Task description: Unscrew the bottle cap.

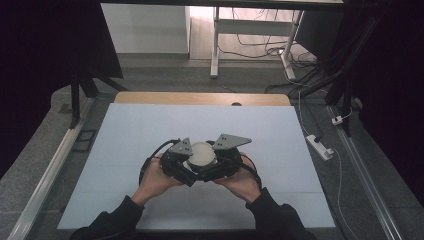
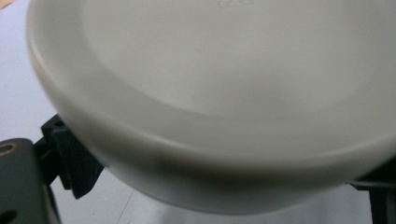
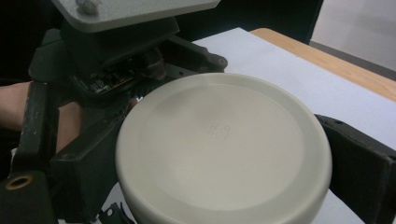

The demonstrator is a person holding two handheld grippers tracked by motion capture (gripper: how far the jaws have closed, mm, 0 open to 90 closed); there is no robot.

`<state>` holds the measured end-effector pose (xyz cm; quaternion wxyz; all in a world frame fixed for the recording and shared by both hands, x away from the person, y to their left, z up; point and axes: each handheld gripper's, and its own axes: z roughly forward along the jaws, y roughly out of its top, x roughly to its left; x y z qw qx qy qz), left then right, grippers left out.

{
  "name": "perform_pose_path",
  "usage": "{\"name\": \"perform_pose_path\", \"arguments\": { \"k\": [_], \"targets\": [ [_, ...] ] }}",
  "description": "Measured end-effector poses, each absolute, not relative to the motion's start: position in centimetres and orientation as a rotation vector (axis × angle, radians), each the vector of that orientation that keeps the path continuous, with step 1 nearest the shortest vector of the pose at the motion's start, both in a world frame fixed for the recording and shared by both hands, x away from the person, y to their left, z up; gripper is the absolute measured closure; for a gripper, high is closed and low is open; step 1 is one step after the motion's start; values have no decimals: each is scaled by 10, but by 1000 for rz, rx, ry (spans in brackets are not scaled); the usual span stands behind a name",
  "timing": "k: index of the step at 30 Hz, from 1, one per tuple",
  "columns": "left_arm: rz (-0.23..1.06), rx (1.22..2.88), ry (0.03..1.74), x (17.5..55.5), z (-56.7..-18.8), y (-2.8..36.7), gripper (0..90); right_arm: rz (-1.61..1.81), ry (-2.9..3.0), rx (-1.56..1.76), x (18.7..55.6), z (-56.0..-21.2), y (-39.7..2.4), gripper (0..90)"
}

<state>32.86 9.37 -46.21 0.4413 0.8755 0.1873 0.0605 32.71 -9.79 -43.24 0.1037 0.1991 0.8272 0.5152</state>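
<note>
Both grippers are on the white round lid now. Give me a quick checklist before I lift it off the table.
1. Right gripper jaws on both sides of the white round lid: ok.
2. Left gripper at the lid's opposite side, jaws flanking the rim: ok, though firm contact: cannot tell.
3. Lid level: ok, flat face up in the right gripper view.
4. Lid resting on the table cover or already raised: cannot tell.
5. Anything underneath the lid: cannot tell.
6. Cover around the hands free of other objects: ok.

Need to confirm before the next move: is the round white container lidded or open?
Lidded. The white container shows a flat closed top with a rounded rim between both grippers' jaws; whether it is sealed, cannot tell.
</note>
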Motion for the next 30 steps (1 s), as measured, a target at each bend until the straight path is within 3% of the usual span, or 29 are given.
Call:
{"name": "perform_pose_path", "arguments": {
  "k": [13, 30],
  "targets": [
    [20, 2198, 279, 329, -465, 94, 75, 1638, 2642, 330, 339, -433, -113, 73],
    [24, 2217, 270, 330, -468, 93, 75, 1673, 2625, 311, 339, -427, -118, 74]
  ]
}}
